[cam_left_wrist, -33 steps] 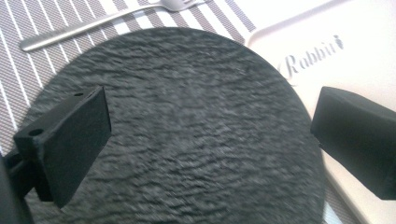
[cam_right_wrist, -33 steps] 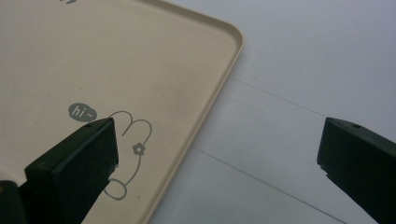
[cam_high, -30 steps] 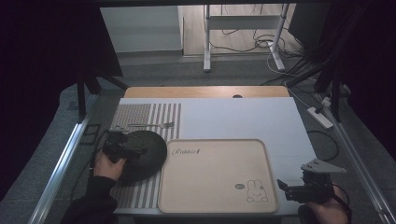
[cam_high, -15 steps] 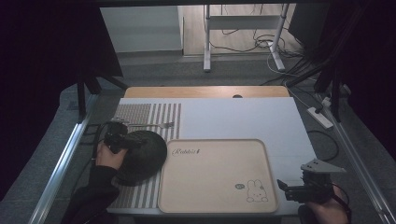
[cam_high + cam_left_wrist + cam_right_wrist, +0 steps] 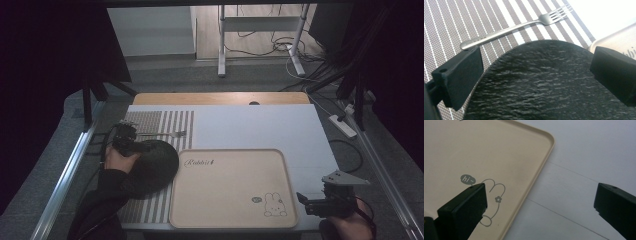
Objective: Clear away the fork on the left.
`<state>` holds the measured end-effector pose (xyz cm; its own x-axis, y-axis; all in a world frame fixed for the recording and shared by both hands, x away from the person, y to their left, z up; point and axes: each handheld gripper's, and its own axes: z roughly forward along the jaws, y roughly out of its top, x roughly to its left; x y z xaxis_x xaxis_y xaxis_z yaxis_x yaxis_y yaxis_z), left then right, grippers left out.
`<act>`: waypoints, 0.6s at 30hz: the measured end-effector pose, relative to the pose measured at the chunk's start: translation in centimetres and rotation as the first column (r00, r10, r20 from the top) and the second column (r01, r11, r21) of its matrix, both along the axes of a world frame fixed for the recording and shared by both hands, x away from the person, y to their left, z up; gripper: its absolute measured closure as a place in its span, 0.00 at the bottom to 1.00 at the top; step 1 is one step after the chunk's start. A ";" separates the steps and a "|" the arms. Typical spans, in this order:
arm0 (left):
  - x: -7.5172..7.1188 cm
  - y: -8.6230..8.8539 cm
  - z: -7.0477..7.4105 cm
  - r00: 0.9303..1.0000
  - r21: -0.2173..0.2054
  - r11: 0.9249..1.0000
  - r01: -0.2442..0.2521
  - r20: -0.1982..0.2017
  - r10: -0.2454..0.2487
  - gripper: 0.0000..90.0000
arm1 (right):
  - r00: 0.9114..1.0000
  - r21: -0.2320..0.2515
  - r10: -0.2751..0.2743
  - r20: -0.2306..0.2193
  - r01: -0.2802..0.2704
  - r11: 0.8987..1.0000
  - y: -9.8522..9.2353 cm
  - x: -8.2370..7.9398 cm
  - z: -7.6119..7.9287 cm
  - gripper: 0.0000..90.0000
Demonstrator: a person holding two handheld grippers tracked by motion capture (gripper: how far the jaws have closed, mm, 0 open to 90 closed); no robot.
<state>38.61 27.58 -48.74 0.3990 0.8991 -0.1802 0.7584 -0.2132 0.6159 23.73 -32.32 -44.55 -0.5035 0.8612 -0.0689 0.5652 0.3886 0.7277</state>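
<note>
Black plate between the parted left tongs, fork just beyond; right tongs released.

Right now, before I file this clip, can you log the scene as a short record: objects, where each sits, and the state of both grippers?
plate: black plate on the striped placemat, its right edge at the tray's left rim
fork: fork on the placemat, just beyond the plate, apart from it
tray: beige tray with a rabbit print, nothing on it
left gripper: left gripper open, fingers spread either side of the plate
right gripper: right gripper open, holding nothing, over the tray's corner and the white table
</note>
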 end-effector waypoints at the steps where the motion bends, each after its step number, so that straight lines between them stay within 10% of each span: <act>1: 0.2 0.0 0.0 1.000 0.003 1.000 -0.002 0.000 0.002 0.00 | 1.000 0.000 0.000 -0.001 0.000 1.000 0.0 0.0 0.0 0.00; 18: 4.1 0.7 -0.7 0.999 0.044 0.999 -0.021 -0.035 0.023 0.00 | 1.000 -0.004 0.001 -0.004 -0.001 1.000 0.0 0.0 0.0 0.00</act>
<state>42.70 28.25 -49.43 0.3732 0.9148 -0.1543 0.7846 -0.2225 0.5788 23.76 -32.28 -44.58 -0.5042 0.8607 -0.0709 0.5675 0.3921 0.7240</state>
